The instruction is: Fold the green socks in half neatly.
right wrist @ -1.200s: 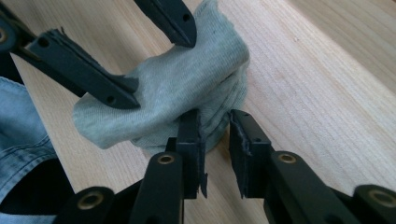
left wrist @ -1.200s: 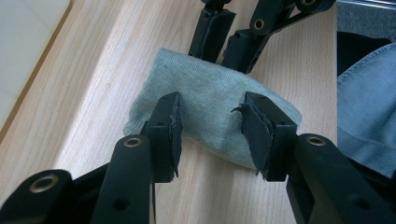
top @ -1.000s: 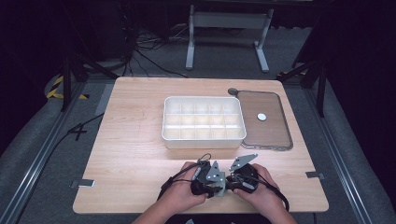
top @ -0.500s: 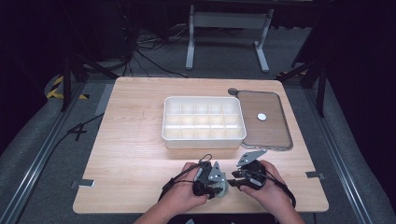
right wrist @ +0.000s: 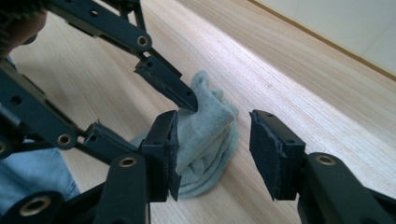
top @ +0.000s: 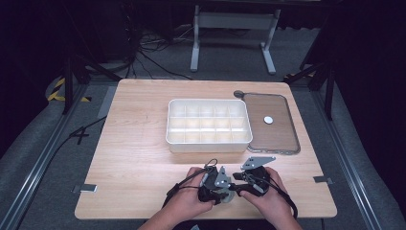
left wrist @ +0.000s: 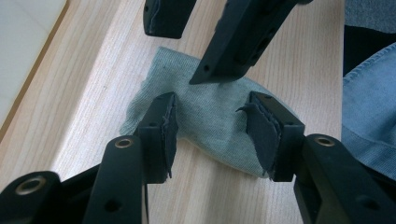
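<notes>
Item: small grey-green knit cloth [left wrist: 210,116], possibly a sock, though I cannot tell for certain. It is lying crumpled on the near edge of the wooden table [top: 139,143], between my two hands, with a folded hump showing in the right gripper view [right wrist: 205,135].

Handling, as I am judging it: light, soft and limp, with no stiffness to resist a pinch; not fragile, not slippery on the bare wood. It is likely to sag and trail once lifted, so I am favouring a hold on the raised fold or a doubled edge, where there is thickness for the pads, and not on a flat single layer pressed to the board.

My left gripper [left wrist: 212,130]: jaws standing apart, straddling the cloth, gripping nothing.

My right gripper [right wrist: 212,149]: jaws likewise apart, one pad just beside the hump, the other clear of it over bare wood; holding nothing.

Each gripper's jaws are appearing in the other's view, so the two are working close together over the same cloth.

Farther out: a white compartment tray [top: 208,125], its cells looking empty, sitting mid-table; touching or just beside its right side, a brown flat lid [top: 273,139] with a small white knob [top: 268,120]. Both are well apart from the cloth.
</notes>
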